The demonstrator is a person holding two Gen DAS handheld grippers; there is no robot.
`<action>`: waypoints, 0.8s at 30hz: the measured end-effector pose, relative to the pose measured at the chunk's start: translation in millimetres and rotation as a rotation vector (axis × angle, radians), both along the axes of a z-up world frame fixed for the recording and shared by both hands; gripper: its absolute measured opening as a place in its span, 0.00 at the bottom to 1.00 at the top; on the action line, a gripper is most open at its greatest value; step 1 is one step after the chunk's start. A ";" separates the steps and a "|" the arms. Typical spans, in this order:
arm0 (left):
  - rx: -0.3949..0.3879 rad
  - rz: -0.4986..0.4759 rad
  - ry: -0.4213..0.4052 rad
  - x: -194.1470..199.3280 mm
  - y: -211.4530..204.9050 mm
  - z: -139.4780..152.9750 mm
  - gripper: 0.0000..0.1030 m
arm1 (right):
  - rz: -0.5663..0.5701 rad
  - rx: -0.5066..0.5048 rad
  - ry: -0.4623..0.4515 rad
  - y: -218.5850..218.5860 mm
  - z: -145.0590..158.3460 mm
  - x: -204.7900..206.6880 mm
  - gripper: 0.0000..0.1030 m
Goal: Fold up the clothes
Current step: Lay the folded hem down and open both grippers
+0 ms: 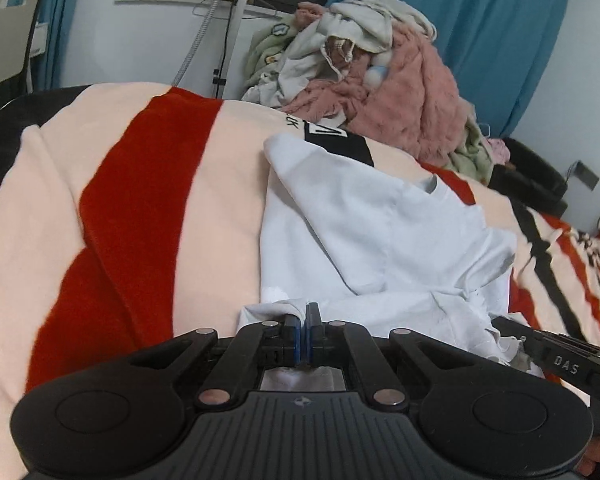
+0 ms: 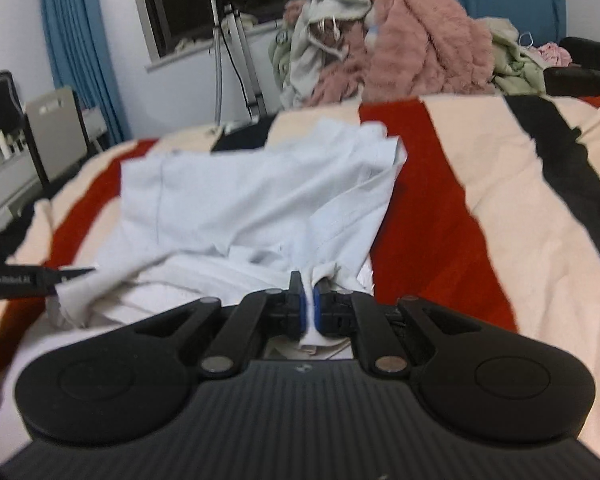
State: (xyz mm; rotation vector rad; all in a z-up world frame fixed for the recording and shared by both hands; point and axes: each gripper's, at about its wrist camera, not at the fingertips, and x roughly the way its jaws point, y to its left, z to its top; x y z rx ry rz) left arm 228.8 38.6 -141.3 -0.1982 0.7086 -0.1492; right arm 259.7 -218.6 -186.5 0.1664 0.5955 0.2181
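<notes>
Right wrist view is motion-blurred overall; the white garment (image 2: 240, 200) has soft edges and its far hem smears into the striped blanket (image 2: 440, 220). Garment's near part is hidden under each gripper body, so the pinched edge can't be traced. Left gripper (image 2: 76, 271) is cut by the left edge in the right view, only a tip and unreadable lettering show; right gripper (image 1: 518, 342) is cut by the right edge in the left view. Clothes pile (image 1: 380, 80): items overlap, count unclear. Chair (image 1: 8, 40) cropped at the frame edge.
</notes>
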 end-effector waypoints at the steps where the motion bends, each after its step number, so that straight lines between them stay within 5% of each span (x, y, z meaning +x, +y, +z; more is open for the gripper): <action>1: 0.017 -0.004 -0.005 0.9 -2.4 -0.5 0.03 | 0.001 -0.004 0.005 0.9 -2.5 1.2 0.08; 4: 0.056 -0.015 -0.028 -1.7 -7.9 1.3 0.03 | -0.006 0.007 0.013 -0.7 0.8 -1.8 0.09; 7: 0.070 -0.007 -0.045 -14.1 -9.3 12.1 0.21 | -0.011 0.012 0.013 -2.3 12.2 -8.8 0.16; 9: 0.093 0.012 -0.079 -30.1 -10.7 25.3 0.55 | -0.016 0.032 -0.015 -4.0 25.3 -22.2 0.49; 10: 0.115 0.021 -0.102 -38.4 -11.7 32.9 0.63 | -0.019 0.045 -0.033 -5.2 32.5 -30.5 0.75; 11: 0.134 0.024 -0.127 -48.0 -12.8 41.3 0.76 | -0.022 0.058 -0.052 -6.3 39.8 -38.9 0.86; 18: 0.150 -0.039 -0.211 -119.4 -11.9 93.6 0.91 | -0.010 0.043 -0.156 -3.9 87.1 -100.6 0.84; 24: 0.125 -0.054 -0.262 -183.9 -12.3 125.1 0.93 | -0.006 0.002 -0.258 3.9 119.4 -159.2 0.84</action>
